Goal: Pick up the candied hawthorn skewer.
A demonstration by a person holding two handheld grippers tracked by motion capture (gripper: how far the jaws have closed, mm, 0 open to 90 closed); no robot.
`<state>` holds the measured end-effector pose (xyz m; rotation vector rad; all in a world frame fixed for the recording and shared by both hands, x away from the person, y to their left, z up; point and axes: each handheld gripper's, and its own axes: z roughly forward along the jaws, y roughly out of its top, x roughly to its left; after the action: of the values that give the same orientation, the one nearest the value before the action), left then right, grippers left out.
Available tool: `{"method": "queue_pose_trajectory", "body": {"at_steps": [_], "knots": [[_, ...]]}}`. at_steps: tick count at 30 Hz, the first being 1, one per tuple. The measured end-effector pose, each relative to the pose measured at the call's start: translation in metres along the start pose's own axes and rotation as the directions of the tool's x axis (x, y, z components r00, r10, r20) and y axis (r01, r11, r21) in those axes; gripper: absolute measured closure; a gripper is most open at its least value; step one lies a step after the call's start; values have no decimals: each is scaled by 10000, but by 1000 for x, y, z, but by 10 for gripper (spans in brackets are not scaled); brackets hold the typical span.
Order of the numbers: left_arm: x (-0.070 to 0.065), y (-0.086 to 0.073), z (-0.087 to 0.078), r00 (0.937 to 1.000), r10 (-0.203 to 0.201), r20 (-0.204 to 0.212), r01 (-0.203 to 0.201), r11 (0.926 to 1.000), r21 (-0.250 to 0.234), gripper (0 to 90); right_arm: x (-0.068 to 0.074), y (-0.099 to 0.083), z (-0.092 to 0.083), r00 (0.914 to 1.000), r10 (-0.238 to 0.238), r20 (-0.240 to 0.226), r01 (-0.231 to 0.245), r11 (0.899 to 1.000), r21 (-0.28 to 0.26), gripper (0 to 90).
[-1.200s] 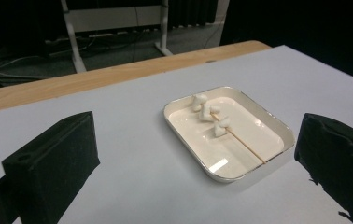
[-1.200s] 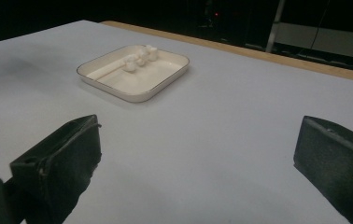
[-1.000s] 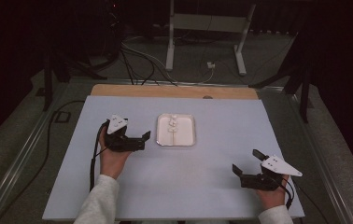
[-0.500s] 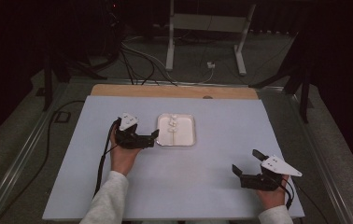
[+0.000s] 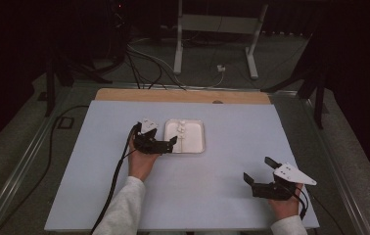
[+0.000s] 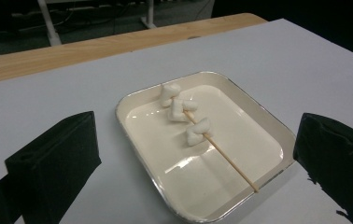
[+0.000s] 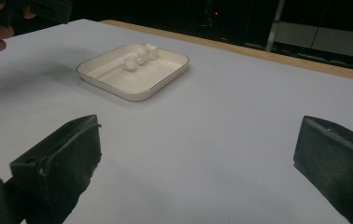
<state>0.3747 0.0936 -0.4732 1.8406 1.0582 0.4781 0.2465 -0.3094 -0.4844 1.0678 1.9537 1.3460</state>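
a: status on the skewer job?

b: early. left gripper (image 5: 172, 142) is at the near-left rim of the shallow cream rectangular tray with the thin metal-look edge (image 6: 132, 103), fingers (image 6: 55, 161) spread wide, nothing between them. no contact with anything in the left gripper view.

a: where's the skewer?

b: thin wooden skewer (image 6: 233, 163) lies flat inside the tray, running diagonally from the far corner area toward the near right rim. bare end points at the gripper. small white marshmallows (image 6: 197, 131) are threaded on the far half.

a: so nothing picked up.

b: right. skewer untouched, tray sits flat on the pale blue-grey bench (image 5: 222, 196). my read: the grasp of the bare stick end or the tray rim is what's left, plus whatever follows. basically all of it.

a: right side?

b: right gripper (image 5: 259, 172) is parked near the front right of the bench, well apart from the tray, fingers (image 7: 58, 163) wide and empty. looks idle.

a: counts?

b: one tray, one skewer, three marshmallows, two grippers. the farthest marshmallow sits at the tray's back wall, other two are just below it along the stick, close together. nothing else on the bench surface that i can make out; wooden edge (image 5: 183, 95) of the bench shows at the far side.
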Motion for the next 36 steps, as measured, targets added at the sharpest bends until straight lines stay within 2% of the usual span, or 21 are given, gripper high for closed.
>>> {"method": "queue_pose_trajectory", "body": {"at_steps": [5, 14, 20, 25, 28, 30, 32, 36], "knots": [[-4, 0, 11, 10000, 19, 14, -20, 9998, 182, 13, -1, 0, 0, 10000, 9, -11, -8, 10000, 9, 11], [-10, -6, 30, 9995, -240, 198, 227, 9977, 637, 13, 0, 0, 1, 10000, -27, -12, 27, 10000, 40, 11], [-14, -9, 40, 9981, -509, 360, 474, 9946, 925, 31, 0, 0, 1, 10000, -18, -11, 18, 10000, 47, 11], [-17, -11, 47, 9968, -629, 501, 556, 9892, 1355, 64, 0, -1, 1, 10000, -27, -3, 27, 10000, 63, 12], [-19, -12, 51, 9953, -774, 584, 666, 9836, 1674, 92, 0, -1, 1, 10000, -19, 12, 19, 10000, 68, 12], [-22, -13, 53, 9952, -768, 612, 641, 9800, 1885, 159, 0, -1, 1, 10000, -28, 17, 28, 10000, 77, 12], [-23, -14, 56, 9937, -843, 741, 668, 9749, 2122, 181, 0, -1, 1, 10000, -31, 24, 30, 10000, 86, 11], [-24, -17, 59, 9895, -1003, 1042, 720, 9664, 2466, 347, 0, -1, 1, 10000, -13, 48, 13, 10000, 96, 12]]}}
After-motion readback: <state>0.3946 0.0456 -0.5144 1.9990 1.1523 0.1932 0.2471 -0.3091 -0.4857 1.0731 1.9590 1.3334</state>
